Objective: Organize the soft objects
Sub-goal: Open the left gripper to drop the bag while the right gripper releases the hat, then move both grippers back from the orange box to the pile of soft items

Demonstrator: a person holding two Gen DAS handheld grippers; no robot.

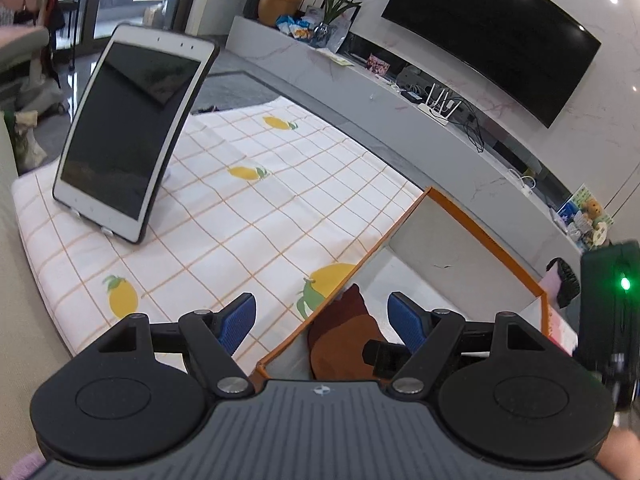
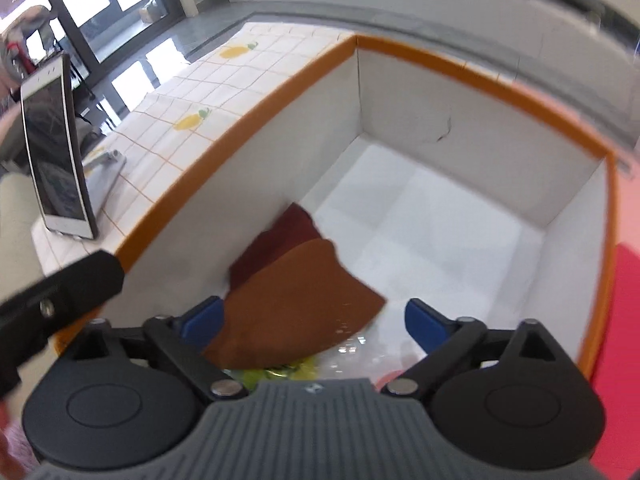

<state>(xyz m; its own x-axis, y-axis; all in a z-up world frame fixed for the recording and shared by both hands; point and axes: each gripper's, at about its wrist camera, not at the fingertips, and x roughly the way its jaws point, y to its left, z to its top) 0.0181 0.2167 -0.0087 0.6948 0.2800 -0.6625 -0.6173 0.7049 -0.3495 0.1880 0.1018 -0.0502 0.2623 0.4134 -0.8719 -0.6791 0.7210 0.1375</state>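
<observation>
A brown cloth with a dark maroon part lies inside an orange-rimmed white box, against its near-left wall. A clear packet with yellow-green print shows under it near the camera. My right gripper is open over the box, its blue pads either side of the cloth, holding nothing. My left gripper is open and empty above the box's left rim; the cloth shows between its fingers below.
The box sits on a white grid tablecloth with lemon prints. A tablet stands on a stand at the left. A grey TV bench with clutter and a TV lie beyond. Something pink lies right of the box.
</observation>
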